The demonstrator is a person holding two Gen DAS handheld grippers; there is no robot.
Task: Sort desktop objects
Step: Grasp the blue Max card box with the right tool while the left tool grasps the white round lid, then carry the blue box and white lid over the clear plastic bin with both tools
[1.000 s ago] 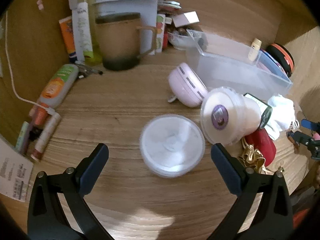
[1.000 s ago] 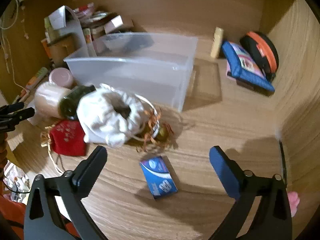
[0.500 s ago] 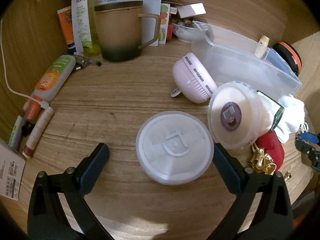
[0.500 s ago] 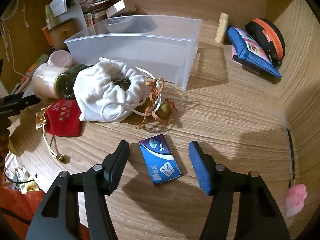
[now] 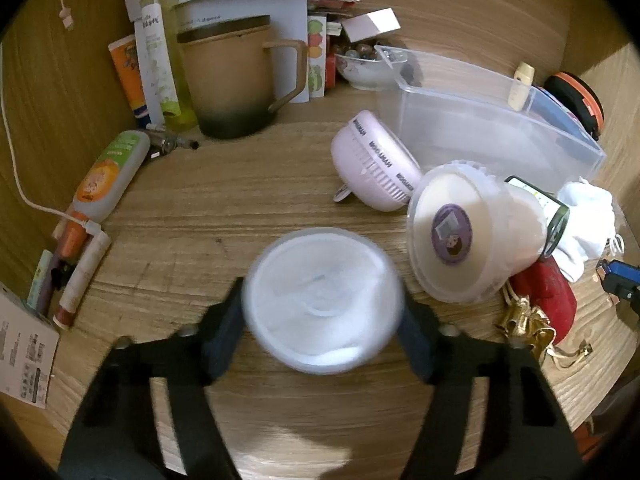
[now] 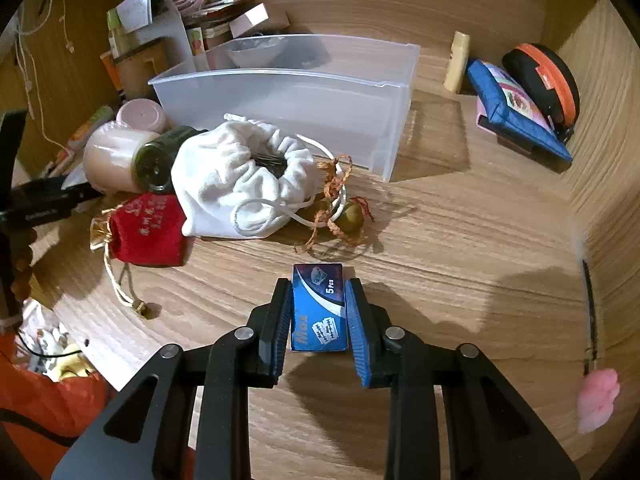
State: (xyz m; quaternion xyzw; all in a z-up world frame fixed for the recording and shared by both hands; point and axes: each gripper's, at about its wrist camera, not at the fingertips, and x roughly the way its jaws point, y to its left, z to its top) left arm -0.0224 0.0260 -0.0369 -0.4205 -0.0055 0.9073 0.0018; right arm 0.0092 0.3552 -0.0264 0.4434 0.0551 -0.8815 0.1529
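My left gripper (image 5: pixel 322 320) is shut on a round white lidded tub (image 5: pixel 322 300) on the wooden desk; the tub is blurred by motion. My right gripper (image 6: pixel 318 308) is shut on a small blue blade box (image 6: pixel 318 312) that lies on the desk. A clear plastic bin (image 6: pixel 304 96) stands behind, also in the left wrist view (image 5: pixel 492 132). A white drawstring pouch (image 6: pixel 236 184), a red pouch (image 6: pixel 148 228) and a cream tub on its side (image 5: pixel 460 236) lie in front of the bin.
A pink round fan (image 5: pixel 376 168), a brown mug (image 5: pixel 236 84), tubes and bottles (image 5: pixel 108 172) crowd the left and back. A blue pouch (image 6: pixel 516 112), an orange-black case (image 6: pixel 548 80), a lip balm (image 6: pixel 458 60) stand right. A pink-tipped stick (image 6: pixel 592 360) leans on the side wall.
Both grippers have closed: the left onto the white tub, the right onto the blue box, which now lies straight between the jaws. Both moved forward a little.
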